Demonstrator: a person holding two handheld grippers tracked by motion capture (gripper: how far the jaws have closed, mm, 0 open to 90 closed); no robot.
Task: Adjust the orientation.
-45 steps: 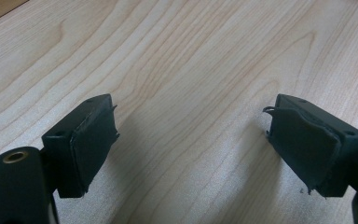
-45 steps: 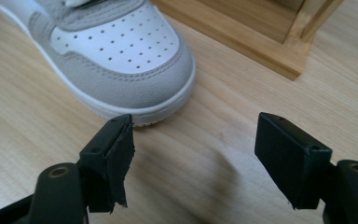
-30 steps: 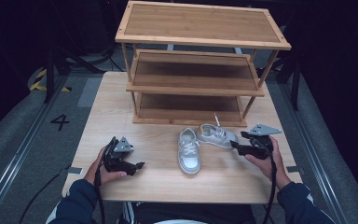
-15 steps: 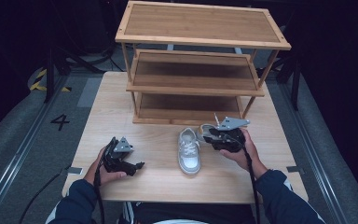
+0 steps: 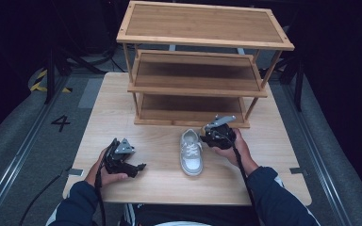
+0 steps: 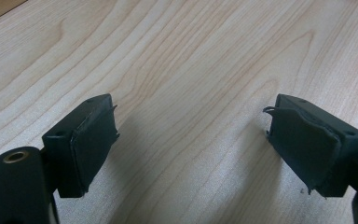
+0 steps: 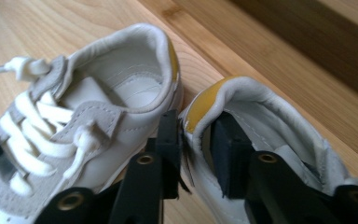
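Rack (image 5: 202, 70) at top centre on the table (image 5: 273, 183), one shoe (image 5: 191, 151) in front of it at centre, second shoe (image 7: 261, 140) beside it under the right gripper (image 5: 210, 136), left gripper (image 5: 139, 167) at lower left, well apart from both shoes

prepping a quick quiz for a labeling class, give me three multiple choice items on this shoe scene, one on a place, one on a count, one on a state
1. Where do the white shoes stand?
A. on the table before the rack
B. on the rack's top shelf
C. on the floor

2. How many levels has the wooden rack?
A. one
B. three
C. five

3. What is the right gripper doing?
A. standing wide open over bare table
B. holding a shoelace
C. gripping the side wall of the second shoe

Key: 1 A, both sit on the table below the rack; 2 B, the high view shows three boards; 3 C, the jaws have just closed, one inside and one outside that wall.
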